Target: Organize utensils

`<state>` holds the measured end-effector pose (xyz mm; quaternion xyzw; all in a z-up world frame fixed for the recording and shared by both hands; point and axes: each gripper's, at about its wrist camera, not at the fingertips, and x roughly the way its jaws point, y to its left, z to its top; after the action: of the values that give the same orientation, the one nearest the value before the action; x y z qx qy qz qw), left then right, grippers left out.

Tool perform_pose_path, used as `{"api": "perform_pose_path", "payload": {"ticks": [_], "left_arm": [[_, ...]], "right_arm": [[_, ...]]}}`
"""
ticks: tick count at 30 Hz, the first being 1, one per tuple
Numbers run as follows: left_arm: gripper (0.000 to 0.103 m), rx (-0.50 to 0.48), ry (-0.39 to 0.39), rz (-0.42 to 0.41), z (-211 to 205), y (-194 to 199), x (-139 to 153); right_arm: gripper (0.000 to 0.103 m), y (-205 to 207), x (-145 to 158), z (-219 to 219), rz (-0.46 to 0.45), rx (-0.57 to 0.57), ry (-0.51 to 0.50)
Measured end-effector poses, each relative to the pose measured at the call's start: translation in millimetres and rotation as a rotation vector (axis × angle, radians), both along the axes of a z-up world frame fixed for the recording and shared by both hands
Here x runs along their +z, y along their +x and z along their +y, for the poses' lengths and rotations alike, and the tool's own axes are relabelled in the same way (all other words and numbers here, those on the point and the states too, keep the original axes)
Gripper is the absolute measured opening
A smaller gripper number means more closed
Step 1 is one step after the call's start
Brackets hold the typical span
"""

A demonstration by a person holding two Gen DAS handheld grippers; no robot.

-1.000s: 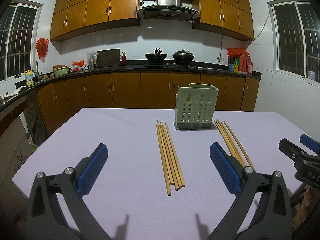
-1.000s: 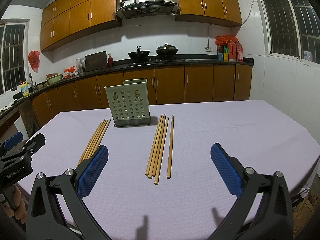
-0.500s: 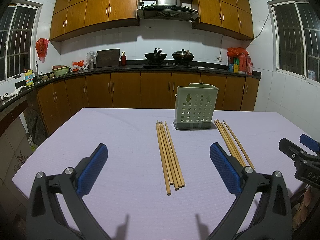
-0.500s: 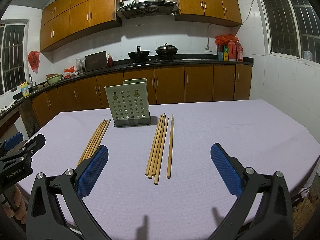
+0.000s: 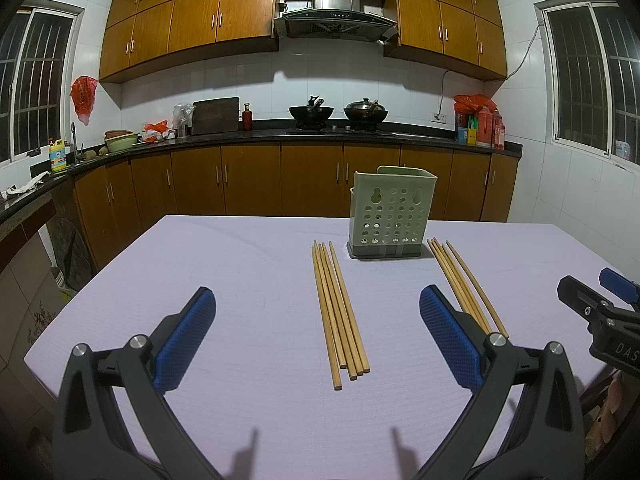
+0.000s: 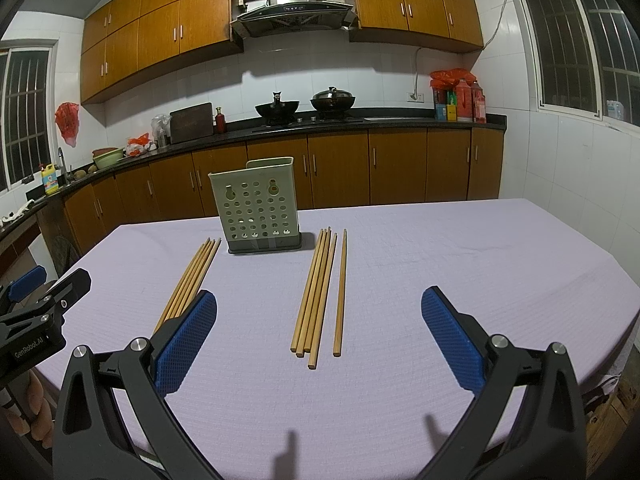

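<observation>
Two bundles of wooden chopsticks lie on the lilac table, one on each side of a pale green perforated utensil holder (image 5: 391, 213) (image 6: 258, 205). In the left wrist view the left bundle (image 5: 339, 309) lies straight ahead of my open left gripper (image 5: 318, 330), and the right bundle (image 5: 464, 283) runs behind its right pad. In the right wrist view the right bundle (image 6: 320, 291) lies ahead of my open right gripper (image 6: 319, 328); the left bundle (image 6: 190, 280) passes behind its left pad. Both grippers hold nothing and hover short of the chopsticks' near ends.
The table (image 5: 248, 264) is covered with a lilac cloth; its edges fall away left and right. Behind it runs a dark counter with brown cabinets (image 5: 248, 184), woks and bottles. The other gripper shows at the frame edge (image 5: 600, 320) (image 6: 36, 312), with a hand below it.
</observation>
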<state>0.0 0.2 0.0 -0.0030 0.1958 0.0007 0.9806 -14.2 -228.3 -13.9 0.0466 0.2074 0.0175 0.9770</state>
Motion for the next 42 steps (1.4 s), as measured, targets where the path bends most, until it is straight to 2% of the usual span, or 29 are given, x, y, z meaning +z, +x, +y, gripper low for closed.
{"api": "perform_pose_path", "payload": {"ticks": [29,34,41,42], "left_arm": [[0.099,0.012,0.001,0.012,4.4,2.9,-1.6],[0.099,0.016,-0.006,0.040,5.9,15.7,-10.4],[0.099,0.019,-0.050,0.153,21.8,51.2,-27.3],[0.099,0.028,-0.052,0.170,24.6,57.4,-29.5]], "right_arm": [[0.101,2.1,-2.0,0.8,0.015,-0.009,0.000],[0.101,13.0,-4.7,-5.2,0.061,-0.021,0.021],[0.101,52.0,-25.9,-16.7,0.200,-0.072,0.010],[0.096,59.6,-28.7,-17.7,0.223,-0.080,0.010]]}}
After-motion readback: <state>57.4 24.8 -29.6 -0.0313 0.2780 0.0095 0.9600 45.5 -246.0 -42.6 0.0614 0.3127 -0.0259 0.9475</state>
